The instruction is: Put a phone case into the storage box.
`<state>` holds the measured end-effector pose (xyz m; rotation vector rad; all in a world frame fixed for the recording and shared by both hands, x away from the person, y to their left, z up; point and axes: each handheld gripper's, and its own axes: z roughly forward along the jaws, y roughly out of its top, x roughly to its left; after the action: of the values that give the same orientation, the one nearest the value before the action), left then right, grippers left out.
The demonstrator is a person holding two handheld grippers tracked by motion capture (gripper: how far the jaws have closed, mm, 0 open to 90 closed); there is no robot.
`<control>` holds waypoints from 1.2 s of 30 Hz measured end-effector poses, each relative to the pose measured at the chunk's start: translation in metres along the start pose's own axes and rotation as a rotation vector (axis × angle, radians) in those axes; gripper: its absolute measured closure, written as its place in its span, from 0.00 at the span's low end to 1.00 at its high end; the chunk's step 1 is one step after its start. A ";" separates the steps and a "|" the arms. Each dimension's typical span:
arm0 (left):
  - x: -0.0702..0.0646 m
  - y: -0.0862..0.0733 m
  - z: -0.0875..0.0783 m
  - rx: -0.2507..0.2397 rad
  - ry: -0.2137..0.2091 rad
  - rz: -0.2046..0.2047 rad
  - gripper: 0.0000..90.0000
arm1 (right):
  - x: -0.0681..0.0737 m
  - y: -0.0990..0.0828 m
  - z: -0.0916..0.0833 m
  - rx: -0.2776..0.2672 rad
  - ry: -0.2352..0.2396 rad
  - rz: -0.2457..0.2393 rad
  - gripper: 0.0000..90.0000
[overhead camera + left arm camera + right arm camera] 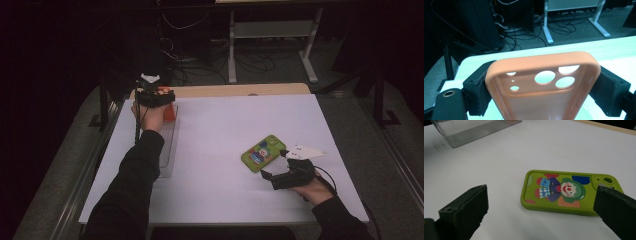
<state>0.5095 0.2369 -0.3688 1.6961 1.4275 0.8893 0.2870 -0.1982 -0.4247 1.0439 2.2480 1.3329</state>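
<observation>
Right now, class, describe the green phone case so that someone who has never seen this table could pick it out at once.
Start at the white table and look to its near right part, just ahead of the right gripper with its open black jaws. There lies the flat, lime-green rubbery phone case. Unlike the plain orange phone case clamped in the left gripper, it bears a colourful cartoon clown.

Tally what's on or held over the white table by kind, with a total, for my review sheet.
Phone cases: 2, an orange case clamped in the left tongs and a green cartoon case lying flat on the table before the open right tongs
Clear ribbed trays: 1
Total: 3
</observation>
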 end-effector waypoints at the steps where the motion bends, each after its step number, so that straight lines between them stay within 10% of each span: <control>1: 0.001 0.000 -0.001 0.002 0.002 0.008 0.17 | 0.000 0.000 0.000 0.000 0.000 0.001 0.00; 23: 0.015 0.012 -0.020 -0.029 -0.096 0.025 0.01 | 0.000 -0.001 0.000 0.002 -0.007 -0.006 0.00; 36: 0.015 0.021 -0.056 0.011 -0.285 0.083 0.01 | 0.000 0.000 0.002 0.005 -0.008 -0.007 0.00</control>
<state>0.4736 0.2548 -0.3223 1.8192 1.1807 0.6516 0.2881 -0.1970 -0.4254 1.0400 2.2486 1.3190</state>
